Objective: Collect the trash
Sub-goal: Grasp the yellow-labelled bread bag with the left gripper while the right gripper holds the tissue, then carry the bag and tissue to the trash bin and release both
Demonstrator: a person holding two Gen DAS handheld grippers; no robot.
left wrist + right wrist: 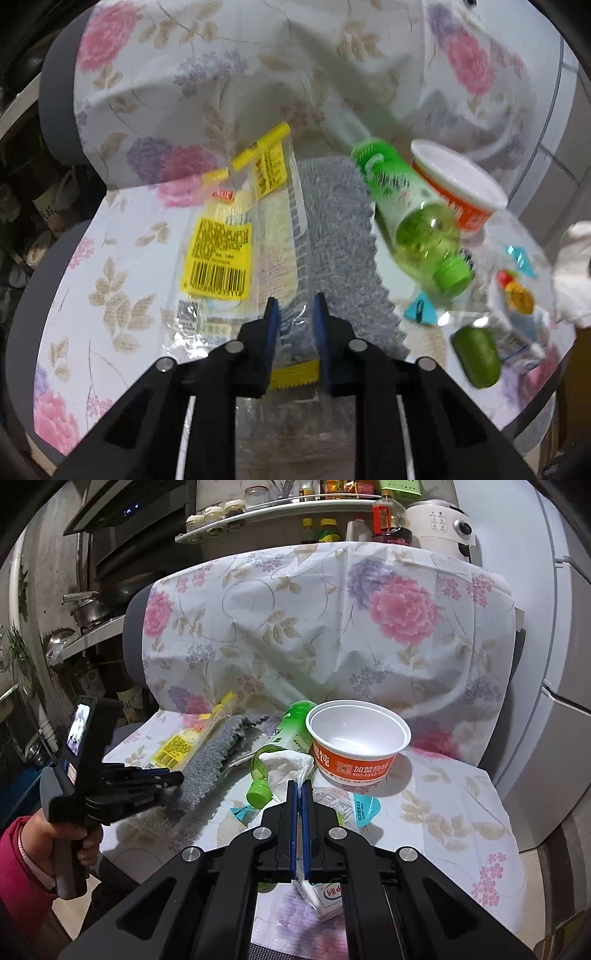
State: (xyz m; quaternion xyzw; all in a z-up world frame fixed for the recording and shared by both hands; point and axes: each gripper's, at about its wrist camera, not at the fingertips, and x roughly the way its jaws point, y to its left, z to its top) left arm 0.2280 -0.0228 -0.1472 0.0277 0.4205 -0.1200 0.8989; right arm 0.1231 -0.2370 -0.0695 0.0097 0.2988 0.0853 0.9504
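Floral cloth (436, 805): covers the seat and backrest and carries all the litter; it lies loose and wrinkled, so a tug on anything could drag the rest.
Grey rag (343, 258): a fuzzy strip running down the middle, between the wrapper and the bottle, its near end beside the left fingers.
Paper bowl (360, 746): white inside, orange band, upright and empty, touching the bottle.
Green bottle (413, 218): on its side, cap toward the camera; being round and light, I judge it could roll off if the cloth shifts.
Clear wrapper (236, 243): flat, crinkled film with yellow label and barcode, left of the rag.
White plastic bag (295, 766): crumpled and thin, draped over the bottle's neck; lifting it might knock the bottle.
Left gripper (295, 310): jaws parted, straddling the wrapper's near edge and the rag; closing here risks catching rag along with film.
Right gripper (300, 786): clenched, pinching a twisted strand of the bag; so thin a hold may slip.
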